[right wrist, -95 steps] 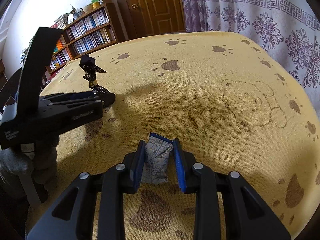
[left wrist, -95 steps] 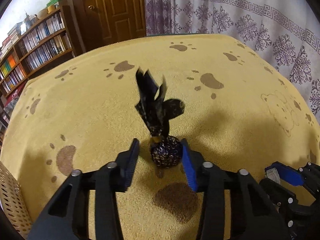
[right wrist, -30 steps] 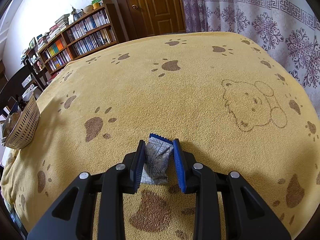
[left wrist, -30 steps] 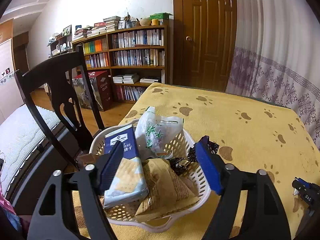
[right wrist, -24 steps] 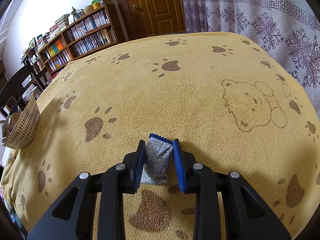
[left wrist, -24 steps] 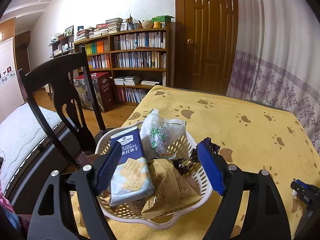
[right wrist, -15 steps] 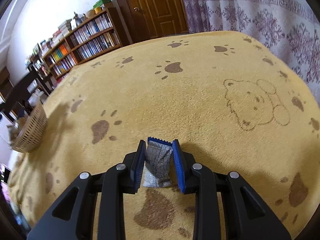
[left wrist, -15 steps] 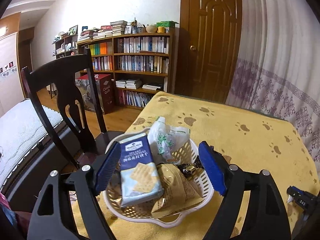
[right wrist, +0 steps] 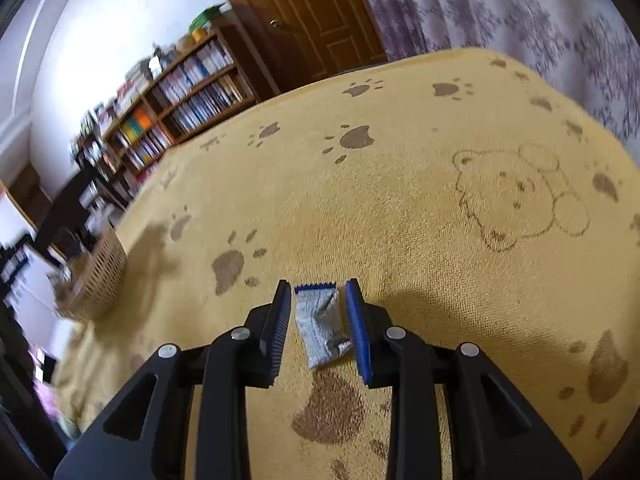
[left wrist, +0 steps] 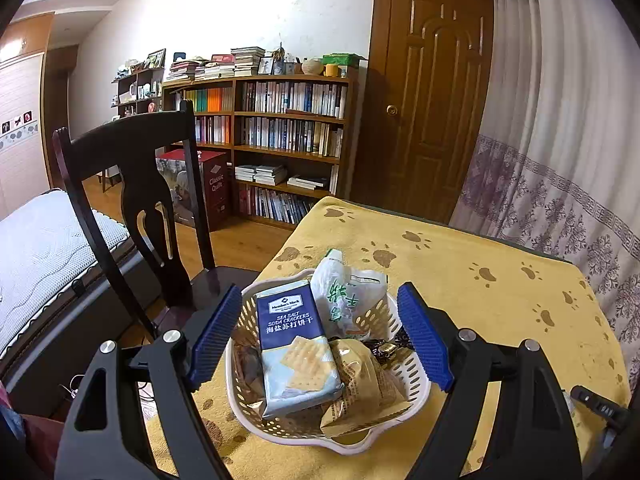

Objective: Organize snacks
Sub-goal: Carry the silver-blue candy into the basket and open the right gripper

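Snacks are seen piled in a white perforated basket (left wrist: 416, 390) that stands near the edge of the counter (left wrist: 460, 280), which is covered by a yellow cloth printed with brown paw marks. The left tool (left wrist: 320, 340) is held wide apart above the basket, with one blue pad at 9 o'clock of it and the other at 3 o'clock; nothing is gripped between them. In the basket, a blue pack of soda crackers (left wrist: 294, 344) is laid on top, a white bag with green lettering (left wrist: 348, 300) is propped at 12 o'clock of it, a tan wrapped pastry (left wrist: 364, 388) is lodged at 5 o'clock, and a dark foil-wrapped sweet (left wrist: 386, 346) is tucked at the 3 o'clock rim. A dark wooden chair (left wrist: 136, 176) is set beside the counter, and a bookshelf (left wrist: 280, 136) is seen beyond.

In the right wrist view, the right tool (right wrist: 320, 320) is narrowed around a small grey packet with a blue serrated end (right wrist: 320, 320). The packet is touched by the right pad, while a thin gap is left at the other pad. Whether the packet is lifted clear of the cloth cannot be told. The basket (right wrist: 98, 276) is seen blurred at 9 o'clock, well apart from the packet.
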`<state>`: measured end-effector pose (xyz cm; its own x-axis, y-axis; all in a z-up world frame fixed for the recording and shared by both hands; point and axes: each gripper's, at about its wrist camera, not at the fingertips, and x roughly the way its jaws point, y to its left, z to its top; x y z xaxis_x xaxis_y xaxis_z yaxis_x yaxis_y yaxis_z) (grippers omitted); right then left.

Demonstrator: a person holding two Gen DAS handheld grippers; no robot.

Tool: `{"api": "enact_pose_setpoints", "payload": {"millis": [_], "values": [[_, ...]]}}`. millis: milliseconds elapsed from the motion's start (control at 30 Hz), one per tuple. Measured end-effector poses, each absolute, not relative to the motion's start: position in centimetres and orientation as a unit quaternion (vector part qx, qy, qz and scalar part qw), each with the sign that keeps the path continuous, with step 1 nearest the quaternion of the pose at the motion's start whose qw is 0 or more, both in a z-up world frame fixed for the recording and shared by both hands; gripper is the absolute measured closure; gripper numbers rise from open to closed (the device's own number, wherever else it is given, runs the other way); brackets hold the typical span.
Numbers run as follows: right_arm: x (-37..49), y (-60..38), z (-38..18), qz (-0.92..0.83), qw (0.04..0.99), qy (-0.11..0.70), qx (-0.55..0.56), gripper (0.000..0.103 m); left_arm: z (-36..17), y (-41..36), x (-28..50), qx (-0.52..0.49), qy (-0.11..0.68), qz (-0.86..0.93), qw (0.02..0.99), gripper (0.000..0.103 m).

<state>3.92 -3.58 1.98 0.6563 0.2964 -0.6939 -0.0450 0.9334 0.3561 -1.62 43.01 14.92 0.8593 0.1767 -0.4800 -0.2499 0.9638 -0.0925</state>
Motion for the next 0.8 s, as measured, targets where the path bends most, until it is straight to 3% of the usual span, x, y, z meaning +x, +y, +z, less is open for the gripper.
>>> {"api": "enact_pose_setpoints", "payload": {"millis": [300, 800], "values": [[3.4, 0.5, 1.0, 0.037, 0.907, 0.419, 0.009, 0.073, 15.0, 43.3, -1.7, -0.083, 0.238, 0.114, 0.961, 0.022], [1.7, 5.3, 5.6, 0.163, 0.91, 0.375, 0.069, 0.077, 15.8, 44.6, -2.9, -0.086, 0.219, 0.138, 0.962, 0.022]]}}
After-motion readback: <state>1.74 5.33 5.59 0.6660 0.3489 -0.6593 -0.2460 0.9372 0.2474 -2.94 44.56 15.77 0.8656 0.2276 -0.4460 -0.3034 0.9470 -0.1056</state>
